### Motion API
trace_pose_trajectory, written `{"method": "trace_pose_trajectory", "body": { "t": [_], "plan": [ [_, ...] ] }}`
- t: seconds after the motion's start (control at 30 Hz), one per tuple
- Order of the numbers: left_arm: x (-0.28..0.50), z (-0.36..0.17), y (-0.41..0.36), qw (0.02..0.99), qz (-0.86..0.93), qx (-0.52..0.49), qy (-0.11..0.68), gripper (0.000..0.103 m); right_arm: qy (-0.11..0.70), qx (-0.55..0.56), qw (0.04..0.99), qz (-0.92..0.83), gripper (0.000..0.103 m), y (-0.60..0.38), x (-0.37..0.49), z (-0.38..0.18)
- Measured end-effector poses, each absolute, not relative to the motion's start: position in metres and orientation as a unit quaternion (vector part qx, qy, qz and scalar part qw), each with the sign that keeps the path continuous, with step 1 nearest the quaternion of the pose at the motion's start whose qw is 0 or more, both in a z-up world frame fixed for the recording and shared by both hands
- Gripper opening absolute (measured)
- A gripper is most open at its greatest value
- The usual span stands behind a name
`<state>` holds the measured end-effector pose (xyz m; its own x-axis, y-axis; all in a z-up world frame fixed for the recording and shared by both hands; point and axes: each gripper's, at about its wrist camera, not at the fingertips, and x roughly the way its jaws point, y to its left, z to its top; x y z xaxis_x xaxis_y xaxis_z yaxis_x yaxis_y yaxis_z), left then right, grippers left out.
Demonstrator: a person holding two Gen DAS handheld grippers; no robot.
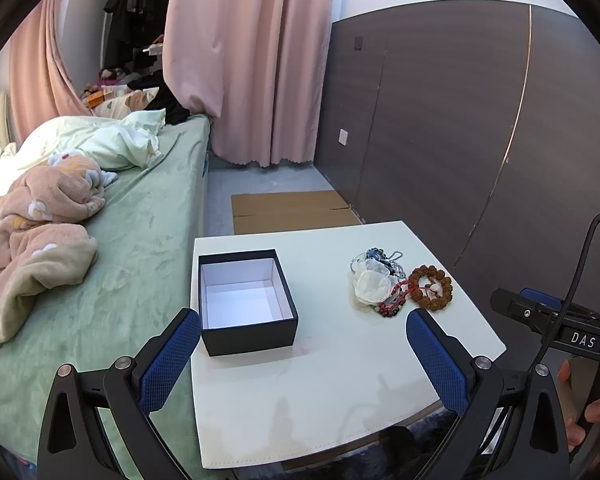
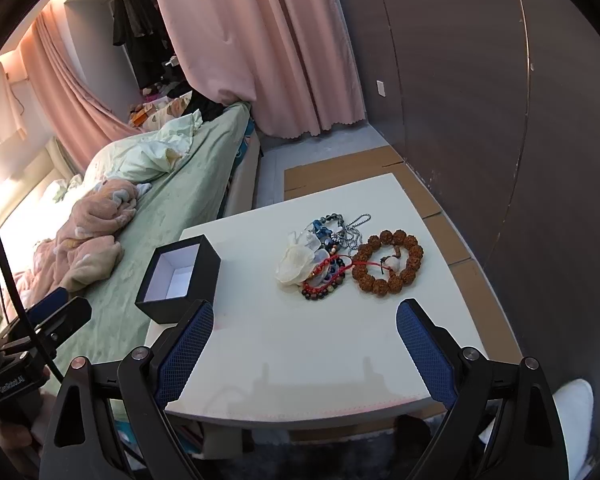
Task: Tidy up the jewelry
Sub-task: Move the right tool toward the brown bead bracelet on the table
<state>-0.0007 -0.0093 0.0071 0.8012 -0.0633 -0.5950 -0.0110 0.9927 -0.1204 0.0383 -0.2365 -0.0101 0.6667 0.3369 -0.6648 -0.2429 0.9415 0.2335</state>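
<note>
Mostly bedroom: bed (image 1: 140,216) with green sheet and rumpled pink blanket (image 1: 40,220) runs along the table's left edge, pink curtains (image 1: 252,60) behind, dark wood-grain wall panel (image 1: 460,120) on the right, flat cardboard (image 1: 292,210) on the grey floor past the far edge. White table (image 1: 320,380), smooth, glossy, square. Box (image 1: 246,302) near its left edge: rectangular, black outside, white lining, lid off, nothing in it. Jewelry pile (image 2: 324,256) near the right edge, well apart from the box: brown bracelet (image 2: 388,262) of bumpy round seed beads with red cord, lying flat at the pile's right; white crumpled pouch (image 2: 296,266), looks like thin cloth; red-cord bead bracelet (image 2: 326,276); blue stones and silver ball chain (image 2: 358,228) at the far side, tangled. Left gripper (image 1: 302,356) wide open, nothing held, above the near edge; blue textured pads (image 1: 170,360). Right gripper (image 2: 304,348) likewise spread wide and holding nothing, short of the pile.
</note>
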Motion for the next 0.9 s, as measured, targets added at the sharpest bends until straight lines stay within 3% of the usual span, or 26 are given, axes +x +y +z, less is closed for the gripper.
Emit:
{"method": "trace_pose_trajectory", "body": {
  "t": [0.9],
  "plan": [
    [-0.0046, 0.0139, -0.012, 0.95, -0.015, -0.059, 0.308, 0.103, 0.372, 0.06, 0.912, 0.16, 0.093, -0.2398, 0.0389, -0.0026]
  ]
}}
